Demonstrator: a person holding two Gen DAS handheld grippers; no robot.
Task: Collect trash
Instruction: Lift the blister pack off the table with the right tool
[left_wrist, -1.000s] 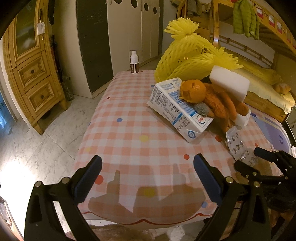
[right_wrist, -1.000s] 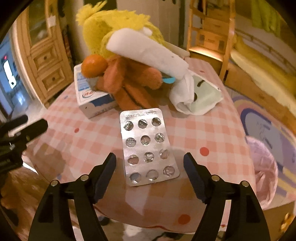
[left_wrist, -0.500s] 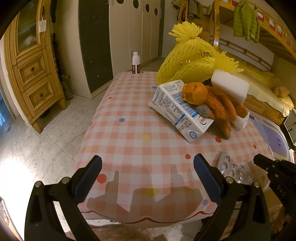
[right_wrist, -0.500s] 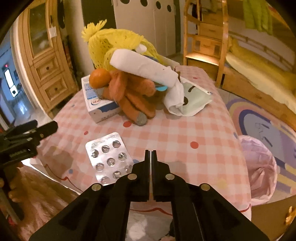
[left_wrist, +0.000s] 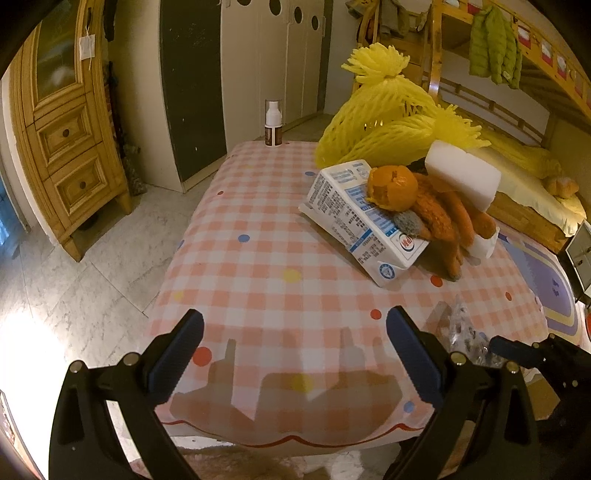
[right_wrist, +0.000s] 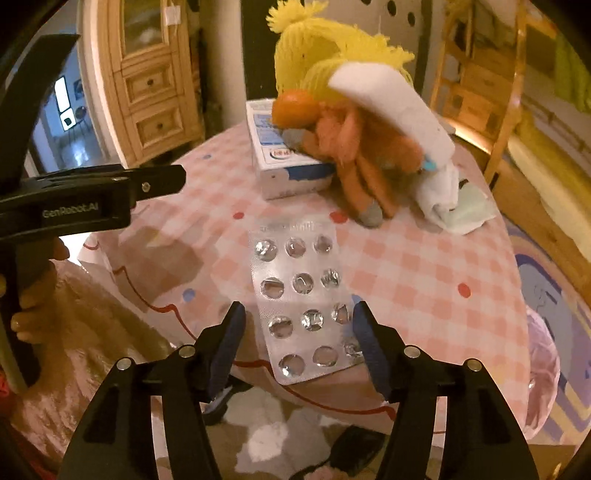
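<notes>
An empty silver blister pack (right_wrist: 303, 295) lies at the near edge of the checked table (right_wrist: 424, 273), partly overhanging it. My right gripper (right_wrist: 299, 339) is open, its fingers on either side of the pack's near end, not closed on it. The pack shows in the left wrist view (left_wrist: 461, 332) by the right gripper's tip. My left gripper (left_wrist: 291, 354) is open and empty over the table's front edge. A pile further back holds a milk carton (left_wrist: 362, 221), an orange peel (left_wrist: 391, 182), an orange plush (left_wrist: 443, 218), white foam (left_wrist: 461, 173) and yellow net (left_wrist: 384, 122).
A small spray bottle (left_wrist: 273, 123) stands at the table's far edge. Crumpled white tissue and a pale green packet (right_wrist: 465, 206) lie right of the pile. A pink bag (right_wrist: 539, 365) sits on the floor at right. A wooden cabinet (left_wrist: 66, 140) stands left.
My right gripper was shut beside the pack half a second ago; now it is open and straddles the pack's near end. The pack has slid toward the table edge. Left gripper barely moved.
</notes>
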